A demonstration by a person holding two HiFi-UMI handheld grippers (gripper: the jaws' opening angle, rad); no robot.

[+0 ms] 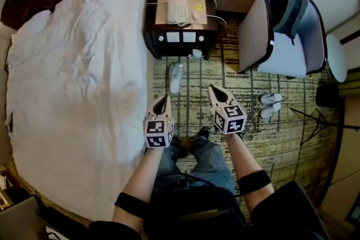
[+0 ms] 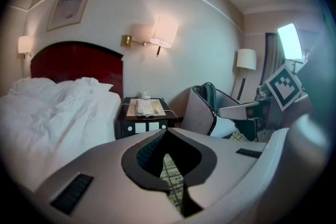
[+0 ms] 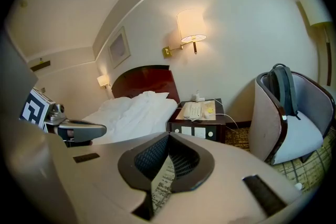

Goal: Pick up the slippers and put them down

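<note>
In the head view both tools are held out low in front of the person's legs, tilted down toward the floor as if lining up for a reach: the left gripper [image 1: 163, 100] hangs just off the edge of the bed [image 1: 73, 81] and the right gripper [image 1: 213, 90] beside it, each with its jaws pressed together and nothing in them. A single pale slipper [image 1: 176, 77] lies on the patterned carpet [image 1: 247, 137] just ahead, between the two tips and the dark nightstand [image 1: 180, 36]. It is untouched, so the pick-up looks not yet begun. A pale pair [image 1: 270, 104], likely slippers too, sits well apart to the right near the foot of the armchair [image 1: 256, 36], which has a backpack [image 1: 289, 11] in its seat. A telephone [image 1: 178, 9] with trailing cables rests on the nightstand. The left gripper view shows its jaws closed tip to tip, only striped carpet visible through the narrow gap beneath. Beyond are the rumpled white bedding, a red headboard [image 2: 73, 60], a lit wall lamp [image 2: 163, 34], a framed picture [image 2: 68, 8] and a floor lamp [image 2: 245, 59]. The slipper itself is hidden under the tool's body here. The right gripper view agrees: its jaws are shut and empty, carpet showing below them, the bed and nightstand ahead, the armchair at right, in a warmly lit hotel-style room
</note>
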